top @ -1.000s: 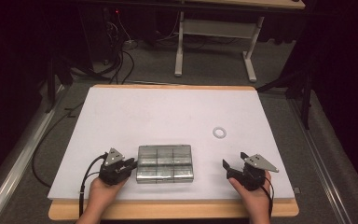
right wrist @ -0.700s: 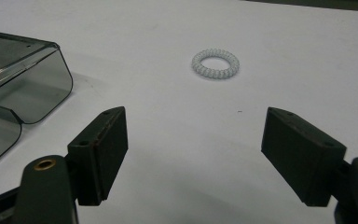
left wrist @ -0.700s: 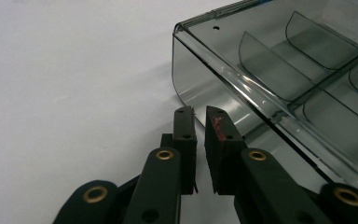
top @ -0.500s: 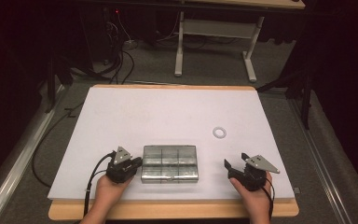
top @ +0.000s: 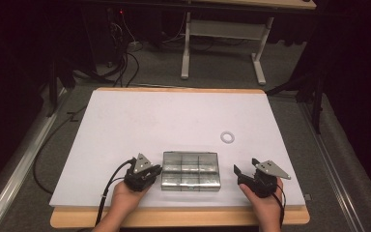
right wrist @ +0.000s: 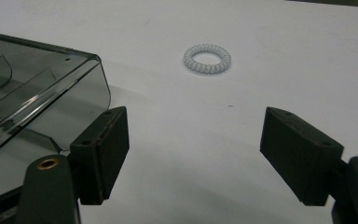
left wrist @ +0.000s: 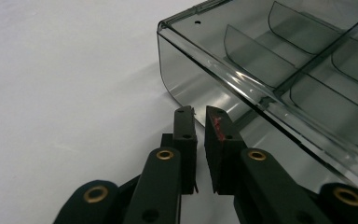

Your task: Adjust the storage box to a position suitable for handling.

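1. Closing almost fully, the left claw (left wrist: 199,122) is showing a thin slit between its jaws with nothing in it; its tips are sitting just beside the near corner wall of the clear compartment box (left wrist: 279,79), at the lower middle of the left gripper view. Whether a tip is touching the wall cannot be told.
2. Gaping wide and holding nothing, the right claw (right wrist: 193,154) is hanging at the bottom of the right gripper view, with the box's (right wrist: 32,93) other end just off its left jaw.
3. Looking from the high view, the box (top: 191,170) is lying at the lower centre of the white worktop (top: 174,121), with the left claw (top: 155,170) at its left end and the right claw (top: 236,170) just apart from its right end.
4. Lying well apart from the box, a white coil ring (right wrist: 207,59) is sitting toward the upper middle of the right gripper view, and right of centre in the high view (top: 227,137).
5. Judging from this, the box is being steadied or squared. Doing it well is likely meaning keeping the left tips low on the wall, pushing level, and bringing the right claw in gently so the light box is not sliding or tipping.
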### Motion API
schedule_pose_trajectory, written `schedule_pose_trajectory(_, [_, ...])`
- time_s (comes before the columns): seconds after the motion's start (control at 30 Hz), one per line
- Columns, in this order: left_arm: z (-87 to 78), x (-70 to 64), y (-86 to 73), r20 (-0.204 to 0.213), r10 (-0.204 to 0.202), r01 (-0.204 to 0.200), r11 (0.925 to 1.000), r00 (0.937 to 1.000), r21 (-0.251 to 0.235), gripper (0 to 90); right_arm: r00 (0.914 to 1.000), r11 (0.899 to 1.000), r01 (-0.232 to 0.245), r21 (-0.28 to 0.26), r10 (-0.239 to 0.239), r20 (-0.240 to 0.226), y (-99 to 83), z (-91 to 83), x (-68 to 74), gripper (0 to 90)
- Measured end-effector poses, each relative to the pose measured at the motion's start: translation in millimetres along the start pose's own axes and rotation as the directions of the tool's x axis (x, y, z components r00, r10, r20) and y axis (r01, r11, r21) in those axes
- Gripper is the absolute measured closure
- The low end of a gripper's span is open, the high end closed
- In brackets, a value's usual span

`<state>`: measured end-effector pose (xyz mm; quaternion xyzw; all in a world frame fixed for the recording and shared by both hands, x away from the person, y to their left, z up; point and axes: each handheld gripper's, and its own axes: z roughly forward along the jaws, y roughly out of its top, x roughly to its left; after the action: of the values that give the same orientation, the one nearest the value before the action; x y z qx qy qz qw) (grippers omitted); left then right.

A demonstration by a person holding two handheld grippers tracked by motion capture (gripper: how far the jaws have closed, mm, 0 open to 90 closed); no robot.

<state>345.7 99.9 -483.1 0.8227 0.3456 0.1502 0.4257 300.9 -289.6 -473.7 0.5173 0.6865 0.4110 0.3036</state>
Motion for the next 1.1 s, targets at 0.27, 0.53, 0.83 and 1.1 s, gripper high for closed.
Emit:
schedule_pose_trajectory(0.27, [-12.0, 17.2, -3.2, -0.060, 0.019, -0.021, 0.9994, 0.9980, -0.029, 69.7, 0.9977, 0.998, 0.067, 0.013, -0.067, 0.004, 7.4, 4.4, 3.4, 27.9])
schedule_pose_trajectory(0.53, [-25.7, 39.7, -9.8, -0.172, 0.019, -0.026, 0.9989, 0.9848, -0.039, 67.3, 0.9991, 0.998, 0.034, 0.058, -0.035, 0.024, 18.0, 19.2, -5.6, 33.9])
schedule_pose_trajectory(0.83, [-19.1, 45.8, -14.7, -0.172, -0.033, 0.029, 0.9992, 0.9846, -0.026, 52.4, 0.9980, 0.990, 0.004, 0.139, -0.012, 0.063, 44.3, 53.2, -18.8, 36.4])
schedule_pose_trajectory(1.1, [-20.2, 45.8, -15.6, -0.166, -0.034, 0.028, 0.9988, 0.9856, -0.040, 47.3, 0.9973, 0.983, -0.021, 0.183, 0.008, 0.073, 54.9, 79.8, -28.8, 34.1])
